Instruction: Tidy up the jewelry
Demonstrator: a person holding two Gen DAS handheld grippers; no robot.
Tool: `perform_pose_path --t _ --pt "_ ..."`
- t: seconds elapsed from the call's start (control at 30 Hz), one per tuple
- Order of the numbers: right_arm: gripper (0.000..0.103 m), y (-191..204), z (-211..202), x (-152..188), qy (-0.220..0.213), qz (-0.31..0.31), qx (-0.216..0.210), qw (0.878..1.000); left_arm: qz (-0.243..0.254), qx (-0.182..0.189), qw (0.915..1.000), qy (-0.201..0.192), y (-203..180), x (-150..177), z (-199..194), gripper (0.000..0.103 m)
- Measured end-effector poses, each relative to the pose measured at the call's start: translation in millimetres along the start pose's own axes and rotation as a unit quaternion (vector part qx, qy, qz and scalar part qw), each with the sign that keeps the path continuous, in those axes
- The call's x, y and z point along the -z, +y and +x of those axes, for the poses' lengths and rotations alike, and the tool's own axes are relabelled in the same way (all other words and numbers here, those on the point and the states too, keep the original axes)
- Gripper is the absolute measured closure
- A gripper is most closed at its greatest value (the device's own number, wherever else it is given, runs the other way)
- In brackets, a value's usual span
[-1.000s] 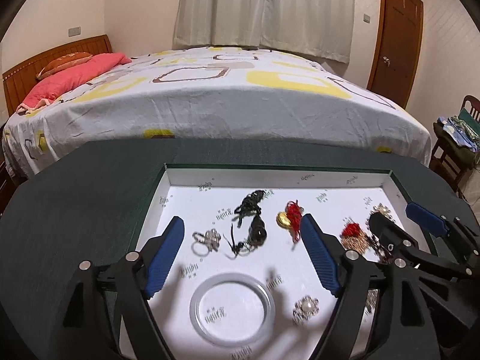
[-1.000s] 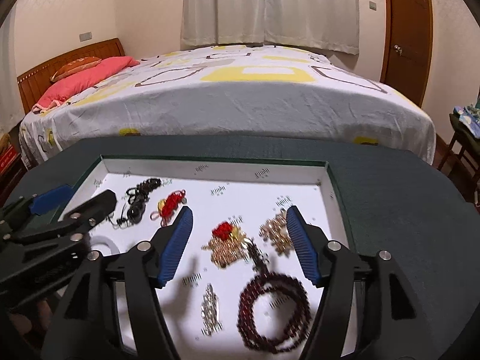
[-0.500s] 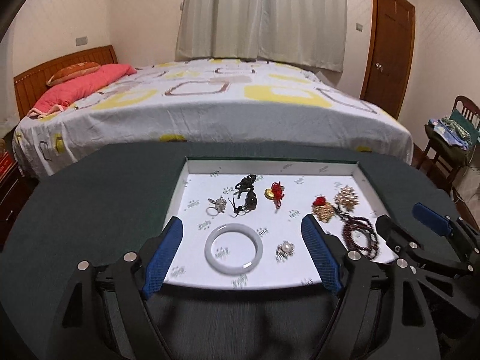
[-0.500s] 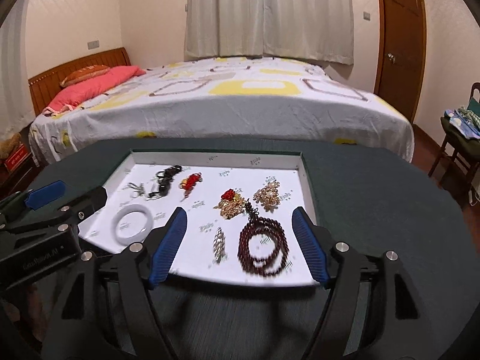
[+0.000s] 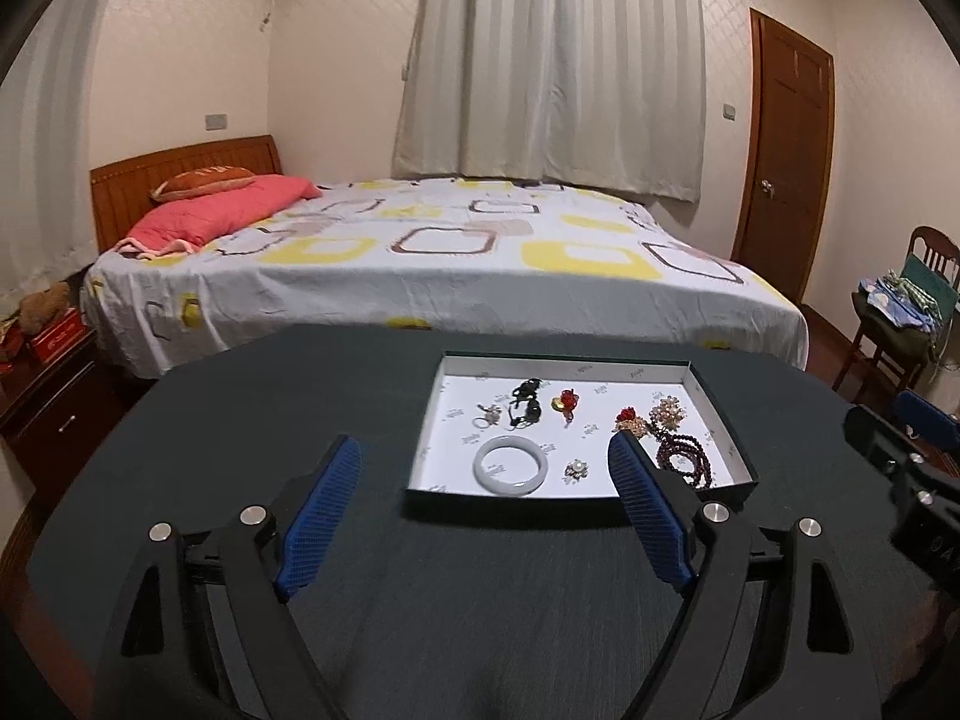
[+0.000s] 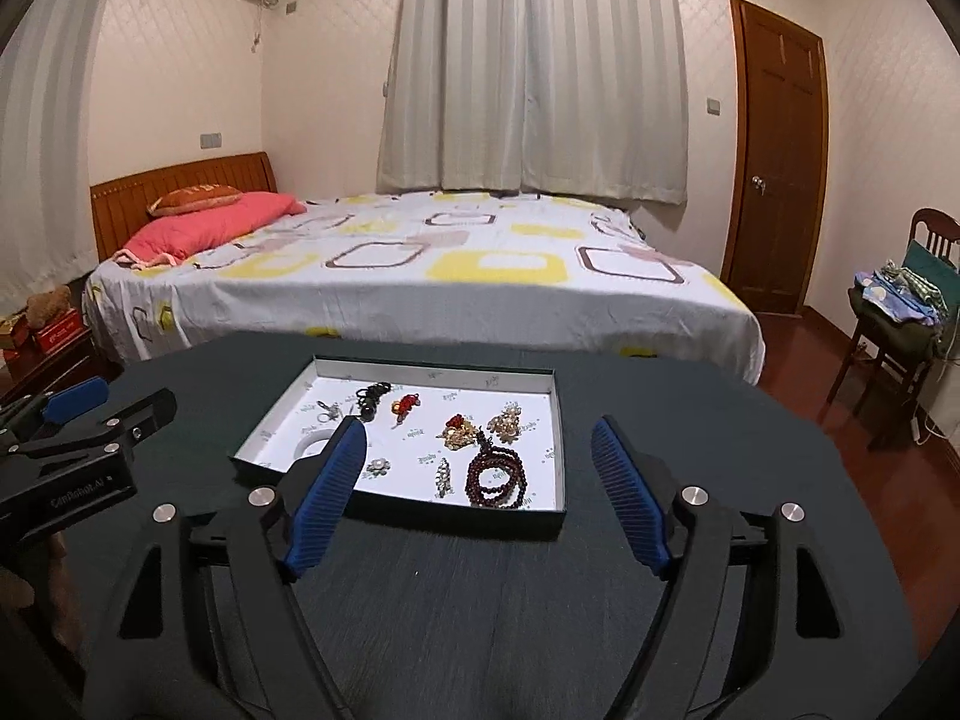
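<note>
Both grippers have drawn back and up from the tray (image 5: 717, 420) on the dark table (image 5: 240, 420), left gripper (image 5: 483, 510) and right gripper (image 6: 480, 483) empty with jaws opening, so re-approach slowly, centring over one piece like the bracelet (image 5: 510, 468).

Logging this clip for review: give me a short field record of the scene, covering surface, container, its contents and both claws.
surface: dark round table
container: shallow white-lined tray, open
contents: pale bangle, dark red bead bracelet, black cord piece, red-and-gold charm, gold brooches, small silver pieces
left claw: jaws opening, nothing between them, short of the tray
right claw: jaws opening, nothing between them
background: bed, curtain, door
</note>
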State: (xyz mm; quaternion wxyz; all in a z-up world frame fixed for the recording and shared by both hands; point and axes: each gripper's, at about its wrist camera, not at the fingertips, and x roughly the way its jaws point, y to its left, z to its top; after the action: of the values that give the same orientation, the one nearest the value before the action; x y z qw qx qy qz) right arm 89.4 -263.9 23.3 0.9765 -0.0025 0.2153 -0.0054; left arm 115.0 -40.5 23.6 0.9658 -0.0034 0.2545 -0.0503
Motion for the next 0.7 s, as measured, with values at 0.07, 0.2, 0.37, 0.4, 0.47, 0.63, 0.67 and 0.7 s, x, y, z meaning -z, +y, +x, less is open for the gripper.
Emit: perform_pose_path --t 0.07,0.2,0.37,0.4,0.47,0.63,0.67,0.7 --pt "0.027 0.9 -12.2 0.2 -0.006 -0.003 -0.002 1.000 -0.006 -0.002 1.0000 -0.004 3.3 2.2 -13.1 0.021" --pt "0.027 0.9 -33.5 -0.3 -0.020 -0.005 -0.002 1.000 -0.012 -0.004 0.9998 -0.013 8.9 3.0 -31.2 0.021" --pt "0.027 -2.8 -47.7 -0.4 -0.027 -0.003 0.003 1.000 -0.014 -0.012 0.9995 -0.024 12.5 1.4 -44.2 0.021" --pt "0.027 -3.4 -49.7 0.4 -0.028 -0.002 0.004 1.000 -0.015 -0.012 0.9995 -0.024 12.8 1.4 -44.1 0.021" --pt "0.027 -5.0 -51.7 1.2 -0.026 0.000 0.005 1.000 -0.016 -0.013 0.9995 -0.024 13.7 2.6 -46.1 0.021" --pt "0.027 -6.5 -55.1 2.9 -0.026 0.001 0.006 1.000 -0.018 -0.016 0.9995 -0.021 16.2 6.2 -48.9 0.021" --pt "0.027 -6.8 -55.5 3.0 -0.027 0.001 0.006 1.000 -0.018 -0.017 0.9995 -0.022 16.2 6.4 -48.9 0.021" --pt "0.027 -7.1 -55.9 3.1 -0.027 0.001 0.006 1.000 -0.018 -0.017 0.9994 -0.022 16.0 6.5 -48.9 0.021"
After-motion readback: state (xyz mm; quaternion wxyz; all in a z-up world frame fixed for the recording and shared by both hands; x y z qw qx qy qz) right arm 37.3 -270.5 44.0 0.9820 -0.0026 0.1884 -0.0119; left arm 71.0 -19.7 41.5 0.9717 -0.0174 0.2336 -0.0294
